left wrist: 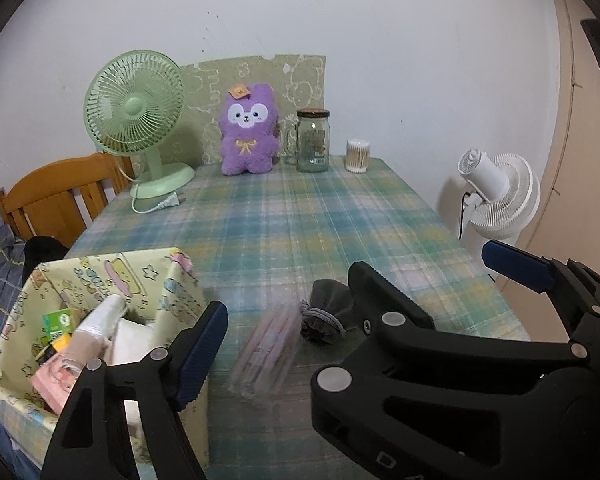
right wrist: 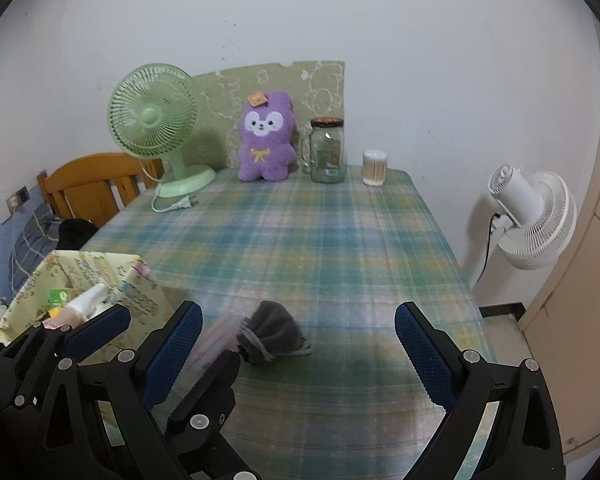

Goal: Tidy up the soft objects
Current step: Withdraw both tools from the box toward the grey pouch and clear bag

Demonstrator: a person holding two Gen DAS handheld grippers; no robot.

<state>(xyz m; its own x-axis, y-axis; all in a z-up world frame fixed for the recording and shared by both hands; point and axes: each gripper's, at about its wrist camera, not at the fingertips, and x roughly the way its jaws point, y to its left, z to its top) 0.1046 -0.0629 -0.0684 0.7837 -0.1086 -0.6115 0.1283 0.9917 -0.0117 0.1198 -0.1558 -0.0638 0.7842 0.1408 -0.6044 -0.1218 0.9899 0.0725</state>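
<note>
Right now the right gripper (right wrist: 296,344) is hanging low over the near end of the table (right wrist: 320,232) with its jaws spread wide and nothing between them. Directly ahead, centred in that gap, the grey pouch (right wrist: 270,334) is lying crumpled on the plaid cloth, its drawstring end pointing toward the near left. The left gripper (left wrist: 352,304) is also standing wide apart and empty, hovering just left of the right one; from it the pouch (left wrist: 326,316) is sitting ahead and partly behind the right gripper's finger. A blurred pink-striped packet (left wrist: 266,354) is lying just left of the pouch. Further left, the patterned basket (left wrist: 172,284) is standing at the table edge, already holding soft items. The right gripper looks nearer and better lined up.
</note>
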